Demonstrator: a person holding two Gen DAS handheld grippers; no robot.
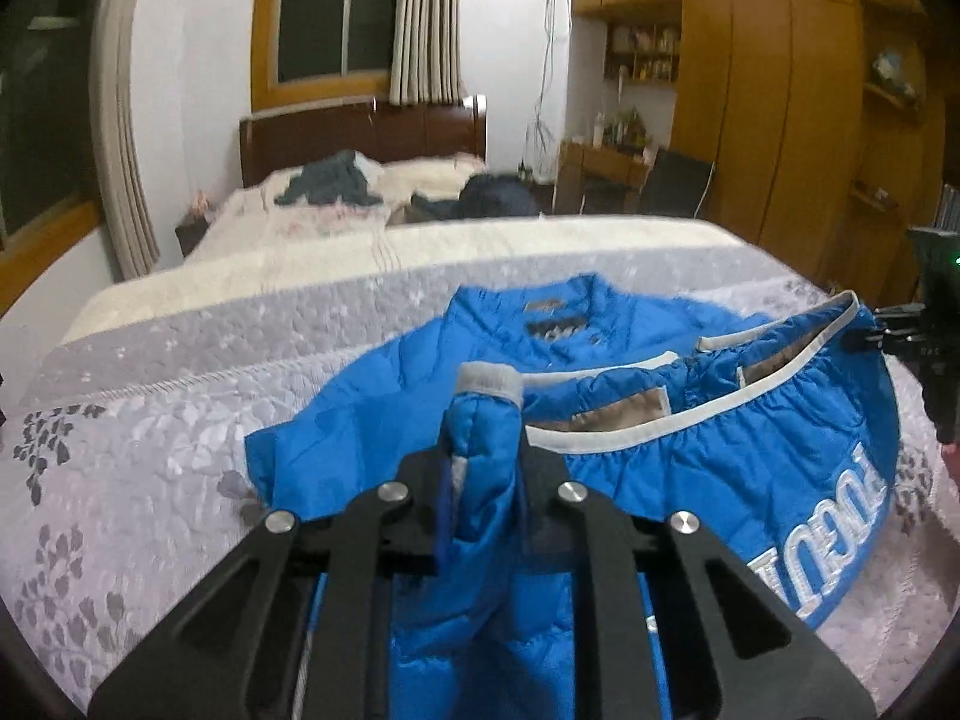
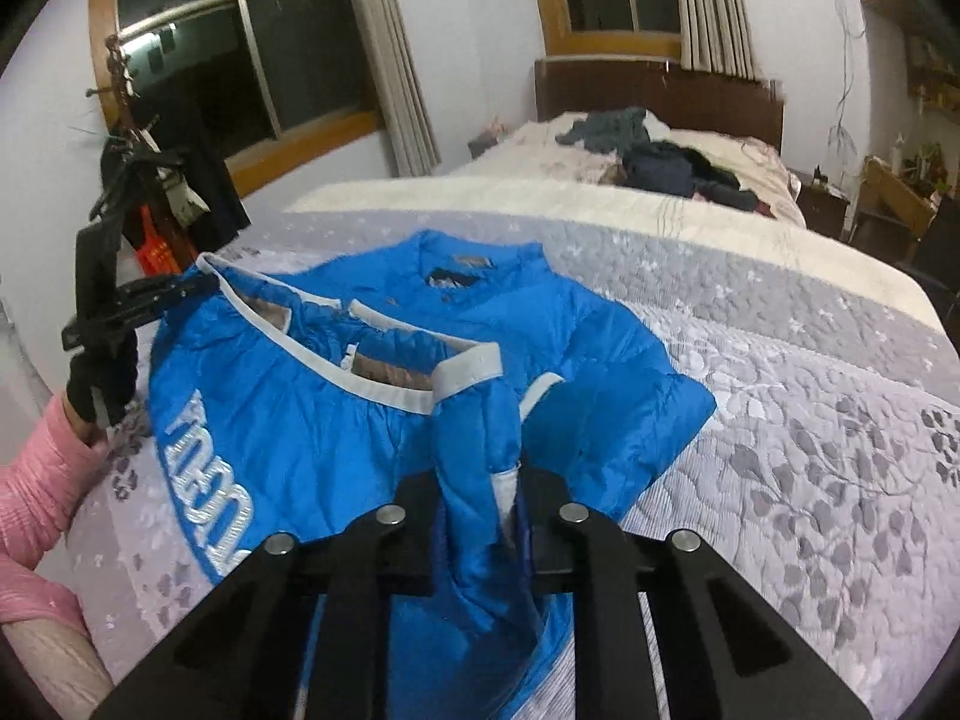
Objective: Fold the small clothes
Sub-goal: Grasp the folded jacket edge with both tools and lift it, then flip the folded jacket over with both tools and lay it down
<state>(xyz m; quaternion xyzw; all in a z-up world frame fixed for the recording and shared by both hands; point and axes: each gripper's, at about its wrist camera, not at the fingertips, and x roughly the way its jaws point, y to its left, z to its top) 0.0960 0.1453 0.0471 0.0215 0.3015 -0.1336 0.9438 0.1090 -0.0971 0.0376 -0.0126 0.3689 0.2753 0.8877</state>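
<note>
Two tools, left [image 1: 485,468] and right [image 2: 480,492], each pinch a sleeve cuff. Jacket [image 1: 750,456] body lies ahead of both, on the bed [image 2: 810,420].

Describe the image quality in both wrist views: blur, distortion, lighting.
Left wrist view: strong fisheye bending, dark vignette corners, soft blurred background, puffy blue quilted jacket fairly sharp. Right wrist view: the same curvature, dim indoor light with dark windows, grey leaf-print bedspread slightly smeared.

Bedroom: quilted bed [image 1: 180,420], dark windows [image 2: 252,60], apparently wooden wardrobes [image 1: 780,90].
</note>
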